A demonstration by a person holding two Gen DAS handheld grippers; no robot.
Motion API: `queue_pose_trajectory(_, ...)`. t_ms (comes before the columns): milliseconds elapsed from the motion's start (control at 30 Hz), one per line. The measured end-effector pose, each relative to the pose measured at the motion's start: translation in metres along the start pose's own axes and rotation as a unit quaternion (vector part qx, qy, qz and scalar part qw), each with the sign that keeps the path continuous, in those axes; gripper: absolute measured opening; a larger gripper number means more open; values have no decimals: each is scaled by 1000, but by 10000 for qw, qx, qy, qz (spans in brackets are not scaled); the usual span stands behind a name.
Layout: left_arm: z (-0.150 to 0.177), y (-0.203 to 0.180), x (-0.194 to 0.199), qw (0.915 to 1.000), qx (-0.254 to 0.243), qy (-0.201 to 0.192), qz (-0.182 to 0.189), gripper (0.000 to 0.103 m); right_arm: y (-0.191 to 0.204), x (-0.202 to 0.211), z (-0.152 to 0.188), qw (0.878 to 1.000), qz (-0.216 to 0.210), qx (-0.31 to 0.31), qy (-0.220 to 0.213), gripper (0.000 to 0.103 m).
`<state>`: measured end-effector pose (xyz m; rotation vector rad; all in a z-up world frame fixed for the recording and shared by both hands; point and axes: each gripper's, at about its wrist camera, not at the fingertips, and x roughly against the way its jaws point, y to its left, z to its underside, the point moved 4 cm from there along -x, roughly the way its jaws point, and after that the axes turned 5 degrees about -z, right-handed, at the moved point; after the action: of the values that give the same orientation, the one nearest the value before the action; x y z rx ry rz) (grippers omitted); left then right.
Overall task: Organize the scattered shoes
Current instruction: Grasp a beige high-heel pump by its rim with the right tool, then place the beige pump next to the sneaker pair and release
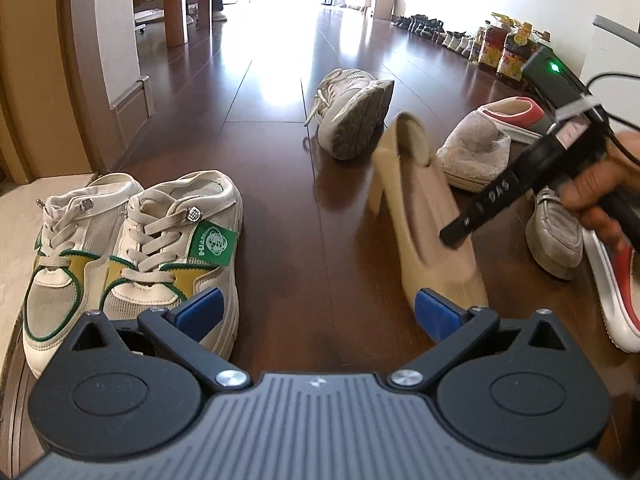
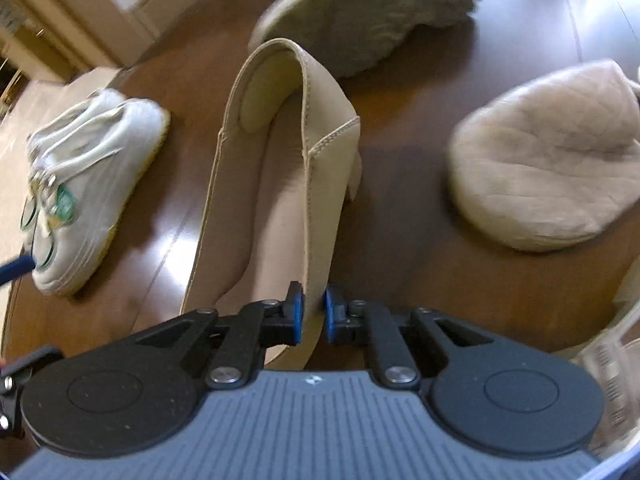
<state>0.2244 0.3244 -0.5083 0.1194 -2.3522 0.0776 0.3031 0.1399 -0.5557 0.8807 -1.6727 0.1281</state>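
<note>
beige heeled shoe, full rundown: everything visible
The beige heeled shoe is a plain slip-on pump with a block heel, smooth leather-like upper, stitched topline and padded heel lining. It sits upright on the dark wood floor, between the green-trimmed sneaker pair and a fluffy slipper, touching neither. The right gripper has its jaws shut on one side wall near the toe.

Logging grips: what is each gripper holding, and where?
Right gripper: beige heeled shoe, pinched by its side wall near the toe. Left gripper: open, nothing held.
</note>
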Motion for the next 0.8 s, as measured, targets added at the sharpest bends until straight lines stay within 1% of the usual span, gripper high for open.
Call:
queue_pose_trajectory(33, 0, 0, 0, 10000, 1, -3, -6, 103, 5, -1, 4, 9999, -101, -13, 32, 10)
queue_pose_trajectory(100, -2, -1, 0, 10000, -5, -10, 14, 103, 11, -3, 11, 9998, -163, -14, 57, 11)
queue_pose_trajectory(133, -3, -2, 0, 10000, -19, -11, 13, 103, 13, -2, 14, 9998, -185, -9, 50, 13)
queue_pose_trajectory(167, -4, -2, 0, 10000, -36, -6, 9, 103, 10, 4, 16, 9994, -277, -194, -65, 17)
queue_pose_trajectory(233, -7, -4, 0, 10000, -50, -15, 30, 103, 4, 16, 20, 9969, -461, -564, -295, 20)
queue_pose_trajectory(300, -13, -8, 0, 9999, -117, -24, 94, 103, 3, 43, 31, 9960, -469, -510, -570, 20)
queue_pose_trajectory(333, -14, -10, -1, 9998, -162, -27, 108, 103, 3, 52, 35, 9963, -397, -426, -633, 22)
queue_pose_trajectory(400, -19, -15, -2, 9995, -253, -67, 152, 103, -14, 84, 47, 9970, -21, -89, -765, 25)
queue_pose_trajectory(433, -22, -17, -3, 9994, -299, -92, 178, 103, -23, 101, 53, 9964, 168, 79, -830, 38)
queue_pose_trajectory(467, -25, -21, -4, 9992, -324, -120, 211, 103, -36, 111, 55, 9956, 403, 260, -807, 58)
queue_pose_trajectory(500, -28, -24, -5, 9991, -322, -142, 244, 103, -55, 122, 57, 9945, 605, 361, -769, 63)
queue_pose_trajectory(567, -30, -30, -6, 9988, -362, -160, 272, 103, -92, 144, 59, 9909, 1009, 564, -693, 63)
queue_pose_trajectory(633, -30, -35, -6, 9986, -403, -166, 305, 103, -125, 164, 63, 9877, 1379, 380, -631, 63)
queue_pose_trajectory(667, -31, -37, -6, 9985, -420, -170, 316, 103, -145, 180, 70, 9862, 1506, 59, -687, 63)
queue_pose_trajectory(733, -32, -43, -6, 9983, -452, -174, 339, 103, -173, 210, 88, 9806, 1706, -504, -824, 63)
queue_pose_trajectory(800, -34, -46, -7, 9981, -467, -168, 362, 103, -187, 226, 102, 9754, 1886, -755, -852, 63)
